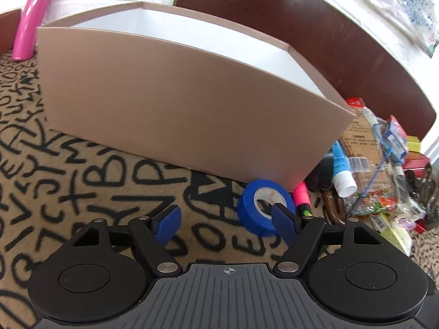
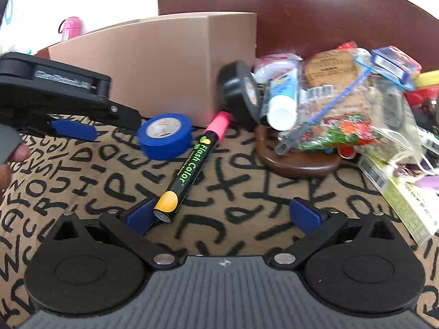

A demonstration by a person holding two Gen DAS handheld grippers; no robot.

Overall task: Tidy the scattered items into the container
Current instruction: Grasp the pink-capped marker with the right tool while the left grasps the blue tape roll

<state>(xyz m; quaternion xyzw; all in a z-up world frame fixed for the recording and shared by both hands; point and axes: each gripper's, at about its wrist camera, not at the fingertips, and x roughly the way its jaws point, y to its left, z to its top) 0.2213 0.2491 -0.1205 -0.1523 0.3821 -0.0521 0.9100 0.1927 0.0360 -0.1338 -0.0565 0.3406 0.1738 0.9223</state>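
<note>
A tan cardboard box [image 1: 178, 104] with a white inside stands open on the lettered cloth; it also shows in the right wrist view [image 2: 153, 65]. A blue tape roll [image 1: 255, 208] lies by its near corner, also in the right wrist view [image 2: 164, 135]. My left gripper [image 1: 227, 216] is open, its right finger in front of the roll. A black marker with a pink cap [image 2: 192, 164] lies beside the roll. My right gripper [image 2: 222, 213] is open and empty, its left finger touching the marker's end. The left gripper [image 2: 72, 130] also shows from the side.
A heap of items lies right of the box: black tape roll [image 2: 238, 87], white-capped blue tube [image 2: 282, 96], clear bags [image 2: 343, 126], round wooden piece [image 2: 299, 161], small boxes [image 2: 406, 203]. A pink bottle [image 1: 31, 24] stands behind the box. A dark brown board [image 1: 301, 22] rises at the back.
</note>
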